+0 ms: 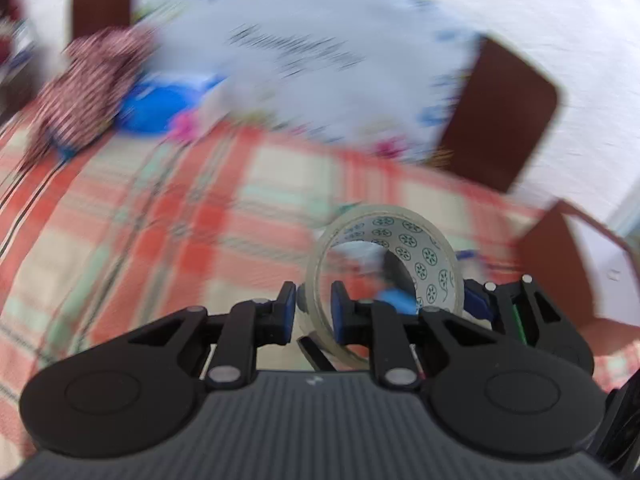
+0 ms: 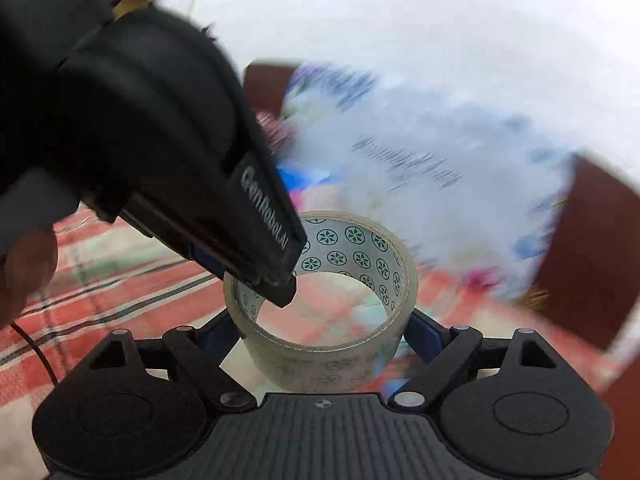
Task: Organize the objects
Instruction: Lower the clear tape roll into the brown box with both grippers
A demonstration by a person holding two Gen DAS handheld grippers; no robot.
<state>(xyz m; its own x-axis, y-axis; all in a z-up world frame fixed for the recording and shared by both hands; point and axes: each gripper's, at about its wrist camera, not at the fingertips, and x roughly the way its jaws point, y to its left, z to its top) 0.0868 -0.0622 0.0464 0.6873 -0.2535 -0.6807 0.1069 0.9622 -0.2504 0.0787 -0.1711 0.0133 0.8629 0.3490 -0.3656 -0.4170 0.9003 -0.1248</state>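
The left gripper [image 1: 314, 312] pinches the wall of a clear packing-tape roll with green-patterned core [image 1: 384, 264], above the red-and-cream plaid cloth [image 1: 160, 220]; the right gripper [image 2: 320, 332] straddles the roll's outside, jaws wide, contact unclear

Beyond both grippers everything is smeared by motion: the dark print on the pale blue-white plastic bag [image 1: 296, 52] cannot be read. The round blue object [image 1: 154, 110] to the left is only a blur. The brown wooden chair back [image 2: 604, 256] at the right is cut off by the picture's edge.
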